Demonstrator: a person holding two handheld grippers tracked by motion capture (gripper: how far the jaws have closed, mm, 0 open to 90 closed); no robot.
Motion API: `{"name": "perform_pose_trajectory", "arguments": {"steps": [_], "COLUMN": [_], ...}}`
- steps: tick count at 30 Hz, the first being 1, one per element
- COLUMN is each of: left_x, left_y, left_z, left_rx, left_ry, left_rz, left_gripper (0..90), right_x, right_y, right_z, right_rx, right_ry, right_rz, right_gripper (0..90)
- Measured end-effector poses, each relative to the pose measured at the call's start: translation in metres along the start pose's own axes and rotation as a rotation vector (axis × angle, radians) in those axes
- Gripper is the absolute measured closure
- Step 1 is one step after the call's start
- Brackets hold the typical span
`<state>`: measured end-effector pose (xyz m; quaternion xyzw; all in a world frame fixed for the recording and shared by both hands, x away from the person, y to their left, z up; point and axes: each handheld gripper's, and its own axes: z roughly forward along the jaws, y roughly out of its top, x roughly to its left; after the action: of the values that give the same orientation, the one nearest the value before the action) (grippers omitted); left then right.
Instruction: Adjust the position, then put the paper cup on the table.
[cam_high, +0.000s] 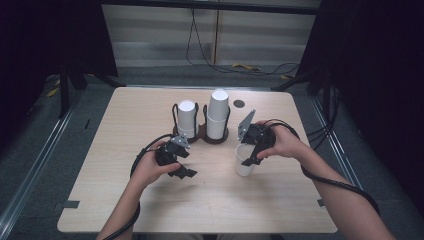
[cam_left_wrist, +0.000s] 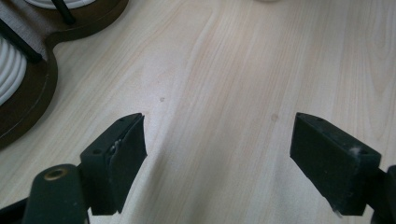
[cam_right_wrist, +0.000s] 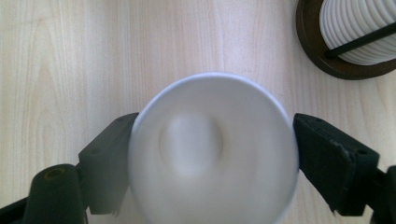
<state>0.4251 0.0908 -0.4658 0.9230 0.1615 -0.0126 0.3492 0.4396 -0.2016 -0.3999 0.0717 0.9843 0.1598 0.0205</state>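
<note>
My right hand-held gripper (cam_right_wrist: 212, 154) brackets the white cup (cam_right_wrist: 212, 149), jaws loose; my left hand-held gripper (cam_left_wrist: 217, 154) gapes empty over the desk (cam_left_wrist: 233, 70).

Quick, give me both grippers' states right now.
Left gripper: open, nothing between its jaws.
Right gripper: jaws astride the white paper cup; whether they press it cannot be told.

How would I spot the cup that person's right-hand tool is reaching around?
Start at the dark wooden holder with two stacks of white cups at the back of the light wooden table. To its right stands a single white cup between the right gripper jaws. It alone stands loose, mouth up.
</note>
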Motion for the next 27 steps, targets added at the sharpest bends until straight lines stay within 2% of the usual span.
{"name": "perform_pose_trajectory", "arguments": {"steps": [4,9,10,15,27], "left_x": [-0.001,-0.001,-0.001,-0.001,-0.002], "left_y": [0.000,0.001,0.000,0.000,-0.004], "left_z": [0.001,0.000,0.000,0.000,0.002], "left_rx": [-0.012,-0.001,-0.006,0.007,-0.009], "left_ry": [0.004,-0.003,-0.004,-0.004,-0.003], "left_rz": [-0.007,-0.003,-0.003,0.008,-0.017], "left_gripper": [18.2,18.2,18.2,18.2,18.2], "right_x": [0.001,0.001,0.001,0.001,0.002], "right_y": [0.000,-0.001,-0.001,-0.003,-0.013], "right_z": [0.001,0.001,0.001,-0.001,-0.009], "right_rx": [-0.002,-0.011,-0.010,-0.040,-0.080], "right_ry": [0.003,0.008,0.007,0.005,-0.002], "right_rz": [0.005,0.000,0.013,0.025,0.057], "right_gripper": [17.1,16.8,16.7,16.0,14.5]}}
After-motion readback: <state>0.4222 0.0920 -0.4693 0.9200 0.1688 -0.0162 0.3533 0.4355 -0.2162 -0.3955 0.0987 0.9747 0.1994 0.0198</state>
